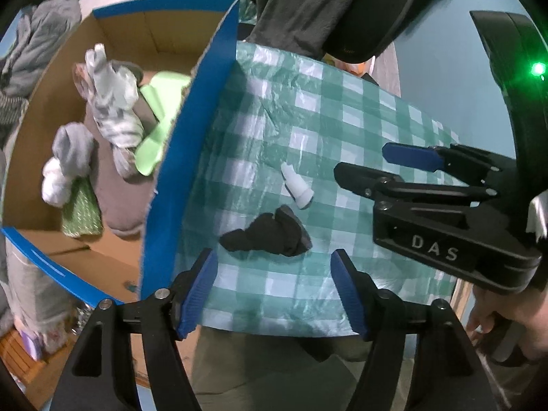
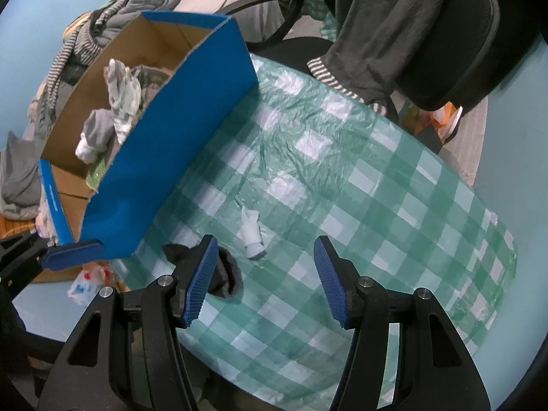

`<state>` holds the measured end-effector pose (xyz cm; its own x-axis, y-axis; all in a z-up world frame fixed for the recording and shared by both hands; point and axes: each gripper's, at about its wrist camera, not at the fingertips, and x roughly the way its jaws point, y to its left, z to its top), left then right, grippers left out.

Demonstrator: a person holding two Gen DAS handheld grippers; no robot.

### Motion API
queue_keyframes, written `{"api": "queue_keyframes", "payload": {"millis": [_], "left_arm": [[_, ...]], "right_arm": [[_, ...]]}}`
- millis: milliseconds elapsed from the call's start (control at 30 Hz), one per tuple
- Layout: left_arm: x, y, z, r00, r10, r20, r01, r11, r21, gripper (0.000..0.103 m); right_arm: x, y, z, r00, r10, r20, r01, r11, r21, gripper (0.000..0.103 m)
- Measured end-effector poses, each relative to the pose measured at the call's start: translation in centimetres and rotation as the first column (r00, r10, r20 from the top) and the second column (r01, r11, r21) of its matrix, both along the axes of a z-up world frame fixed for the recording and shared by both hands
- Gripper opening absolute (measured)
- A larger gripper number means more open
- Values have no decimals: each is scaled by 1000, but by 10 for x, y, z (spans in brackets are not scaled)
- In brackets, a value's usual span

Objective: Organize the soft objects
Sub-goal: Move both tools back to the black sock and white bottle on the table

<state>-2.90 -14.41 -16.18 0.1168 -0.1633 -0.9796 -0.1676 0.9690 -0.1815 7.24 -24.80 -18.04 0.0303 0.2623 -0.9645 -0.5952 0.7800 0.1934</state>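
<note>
Socks mostly done: blue cardboard box (image 1: pixel 191 109) holds several; crumpled black sock (image 1: pixel 265 236) and small white sock (image 1: pixel 296 185) ahead of empty, spread left gripper (image 1: pixel 274 291); right gripper (image 2: pixel 265 282) likewise.

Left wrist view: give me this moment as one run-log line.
left claw: open, empty | right claw: open, empty | black sock, white sock: on tablecloth | blue box: holds socks
</note>
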Motion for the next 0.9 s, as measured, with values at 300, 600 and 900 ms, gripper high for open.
{"api": "queue_keyframes", "payload": {"millis": [300, 600, 900], "left_arm": [[4, -9, -29, 996, 84, -33, -85, 996, -37, 80], [11, -15, -61, 993, 97, -72, -97, 995, 7, 80], [24, -9, -90, 987, 119, -111, -115, 992, 45, 80]], "right_arm": [[0, -8, -24, 1000, 14, -26, -15, 1000, -25, 59], [5, -18, -39, 999, -5, -46, 3, 999, -38, 59], [6, -11, -45, 998, 2, -55, -4, 999, -34, 59]]}}
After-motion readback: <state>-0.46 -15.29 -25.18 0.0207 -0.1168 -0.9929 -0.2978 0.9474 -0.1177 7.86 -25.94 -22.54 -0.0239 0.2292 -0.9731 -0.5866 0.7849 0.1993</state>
